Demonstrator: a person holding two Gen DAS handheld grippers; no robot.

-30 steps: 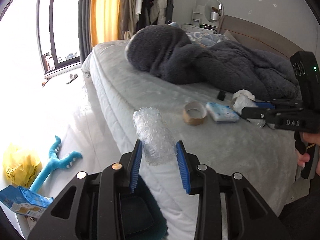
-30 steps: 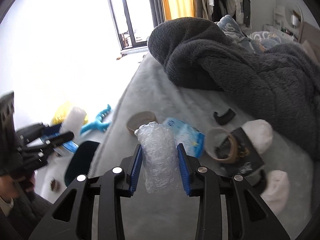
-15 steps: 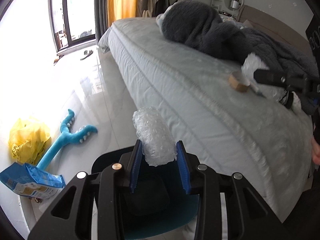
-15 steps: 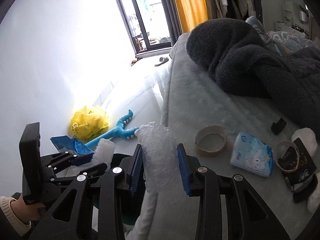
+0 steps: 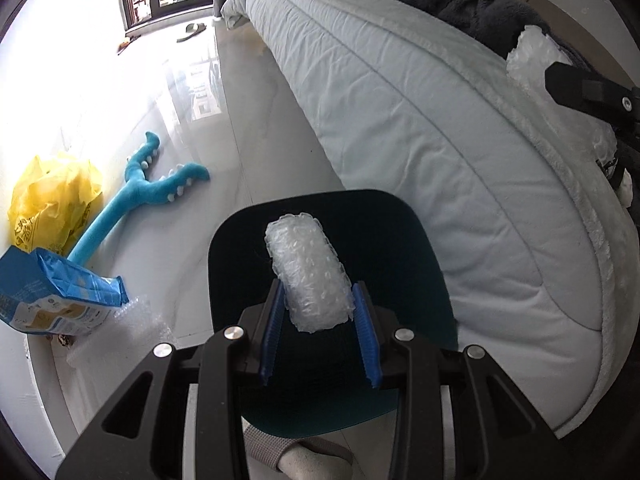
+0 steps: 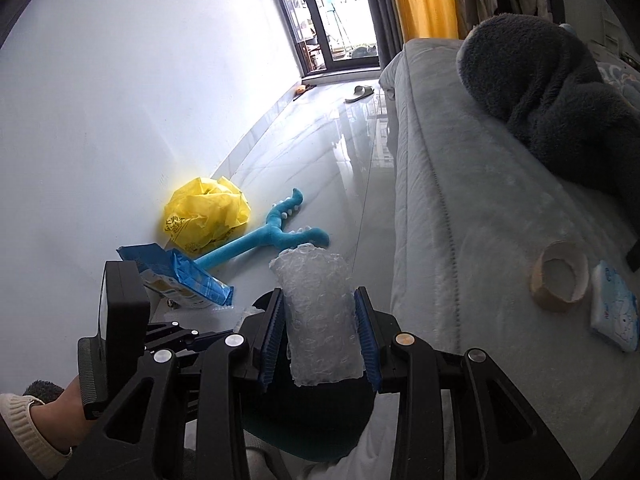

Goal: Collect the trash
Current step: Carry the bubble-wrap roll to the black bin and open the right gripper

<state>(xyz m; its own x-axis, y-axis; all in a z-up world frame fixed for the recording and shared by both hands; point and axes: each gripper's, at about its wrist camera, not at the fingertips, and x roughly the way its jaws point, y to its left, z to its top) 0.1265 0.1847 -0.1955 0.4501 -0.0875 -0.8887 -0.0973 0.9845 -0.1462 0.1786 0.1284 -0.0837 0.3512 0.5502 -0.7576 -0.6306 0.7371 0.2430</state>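
Note:
My left gripper (image 5: 318,306) is shut on a roll of bubble wrap (image 5: 308,272) and holds it right above the open dark teal trash bin (image 5: 404,232) on the floor beside the bed. My right gripper (image 6: 320,322) is shut on a second roll of bubble wrap (image 6: 316,316), above the bin's rim (image 6: 316,428) at the bed's edge. The right gripper and its roll also show in the left wrist view (image 5: 536,52). The left gripper shows in the right wrist view (image 6: 120,332).
The bed (image 5: 440,120) with a dark grey blanket (image 6: 552,80) is on the right. On it lie a tape ring (image 6: 560,276) and a tissue pack (image 6: 614,312). On the floor lie a yellow bag (image 5: 52,200), a blue plush toy (image 5: 136,200), a blue packet (image 5: 52,292) and loose bubble wrap (image 5: 124,328).
Both grippers have swung left and down from over the bed to the floor side, each still holding its roll. The left roll now hangs over the bin's opening.

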